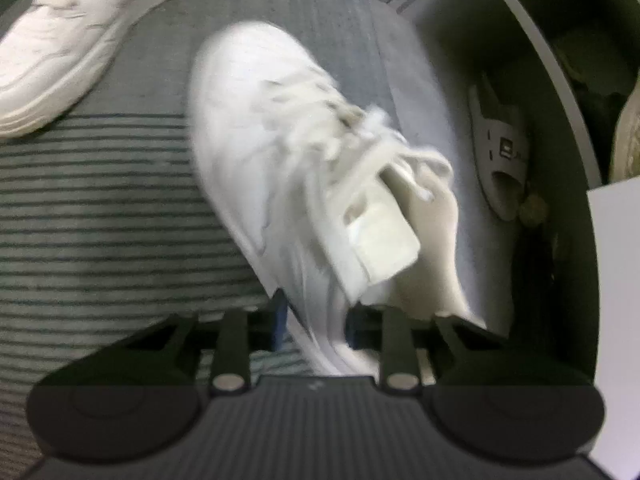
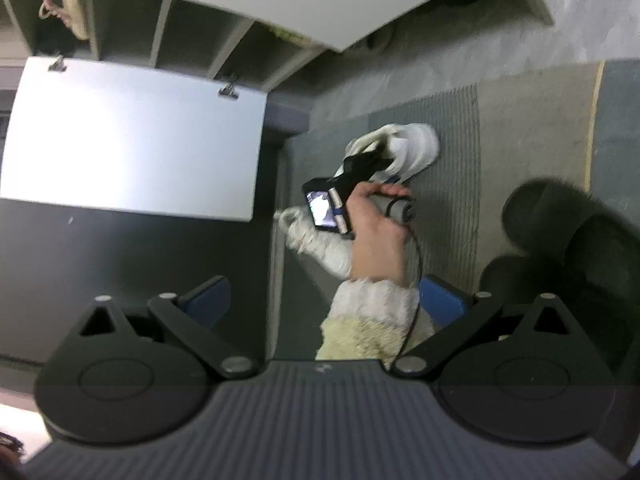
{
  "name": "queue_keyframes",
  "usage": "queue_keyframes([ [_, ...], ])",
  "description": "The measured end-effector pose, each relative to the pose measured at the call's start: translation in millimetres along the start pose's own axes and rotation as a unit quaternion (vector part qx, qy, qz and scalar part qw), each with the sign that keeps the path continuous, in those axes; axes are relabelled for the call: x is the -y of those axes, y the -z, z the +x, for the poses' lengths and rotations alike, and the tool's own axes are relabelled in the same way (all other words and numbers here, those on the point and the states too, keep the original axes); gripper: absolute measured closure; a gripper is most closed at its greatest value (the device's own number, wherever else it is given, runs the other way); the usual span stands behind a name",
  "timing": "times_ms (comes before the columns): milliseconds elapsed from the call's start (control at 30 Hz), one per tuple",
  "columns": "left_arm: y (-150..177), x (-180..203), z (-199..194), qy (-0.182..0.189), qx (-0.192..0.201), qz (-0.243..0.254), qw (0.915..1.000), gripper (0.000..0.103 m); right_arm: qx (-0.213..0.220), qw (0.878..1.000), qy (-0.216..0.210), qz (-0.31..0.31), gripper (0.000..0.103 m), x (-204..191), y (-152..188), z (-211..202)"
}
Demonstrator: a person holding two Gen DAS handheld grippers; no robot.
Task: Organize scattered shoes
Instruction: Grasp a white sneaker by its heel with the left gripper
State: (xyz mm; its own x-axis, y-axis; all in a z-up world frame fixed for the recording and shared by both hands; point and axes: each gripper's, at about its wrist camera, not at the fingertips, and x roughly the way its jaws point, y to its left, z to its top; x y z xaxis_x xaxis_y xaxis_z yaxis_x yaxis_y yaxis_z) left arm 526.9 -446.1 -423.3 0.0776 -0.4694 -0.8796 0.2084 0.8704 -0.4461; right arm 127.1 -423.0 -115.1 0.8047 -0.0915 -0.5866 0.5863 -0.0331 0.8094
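A white lace-up sneaker [image 1: 288, 148] lies on a grey striped mat [image 1: 100, 208], toe pointing away. My left gripper [image 1: 316, 320] is shut on the sneaker's side wall near the heel, one blue pad inside the collar and one outside. In the right wrist view a hand [image 2: 376, 220] holds that left gripper [image 2: 372, 164] down on the same sneaker [image 2: 416, 144]. A second white sneaker [image 1: 60, 40] [image 2: 320, 244] lies apart on the mat. My right gripper [image 2: 326, 300] hangs open above the floor with nothing between its blue pads; a fleecy sleeve [image 2: 372, 312] shows behind it.
An open shoe cabinet [image 1: 560, 80] stands beside the mat, with a grey slide sandal [image 1: 500, 152] and another pale shoe [image 1: 628, 132] in it. Its white door [image 2: 132, 136] hangs open. Black fuzzy slippers [image 2: 568, 236] sit on the mat's far side.
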Motion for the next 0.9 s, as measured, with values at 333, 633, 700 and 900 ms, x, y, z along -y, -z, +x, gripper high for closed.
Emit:
queue_keyframes([
  [333,21.1,-87.0,-133.4,-0.035,-0.011,0.044,0.9984,0.083,-0.011,0.998,-0.055,-0.011,0.0,-10.8,39.1,-29.4],
  [633,38.5,-203.2,-253.4,-0.102,0.025,0.014,0.9944,0.083,-0.006,0.996,-0.067,-0.051,0.0,-15.4,53.3,-54.7],
  [700,37.4,-238.2,-278.3,-0.127,0.045,-0.001,0.9908,0.083,0.005,0.996,-0.065,-0.069,0.0,-15.6,51.1,-62.6],
  [900,37.4,-332.4,-318.8,-0.198,0.103,-0.06,0.973,0.081,0.002,0.991,-0.037,-0.131,0.0,-23.8,42.2,-70.0],
])
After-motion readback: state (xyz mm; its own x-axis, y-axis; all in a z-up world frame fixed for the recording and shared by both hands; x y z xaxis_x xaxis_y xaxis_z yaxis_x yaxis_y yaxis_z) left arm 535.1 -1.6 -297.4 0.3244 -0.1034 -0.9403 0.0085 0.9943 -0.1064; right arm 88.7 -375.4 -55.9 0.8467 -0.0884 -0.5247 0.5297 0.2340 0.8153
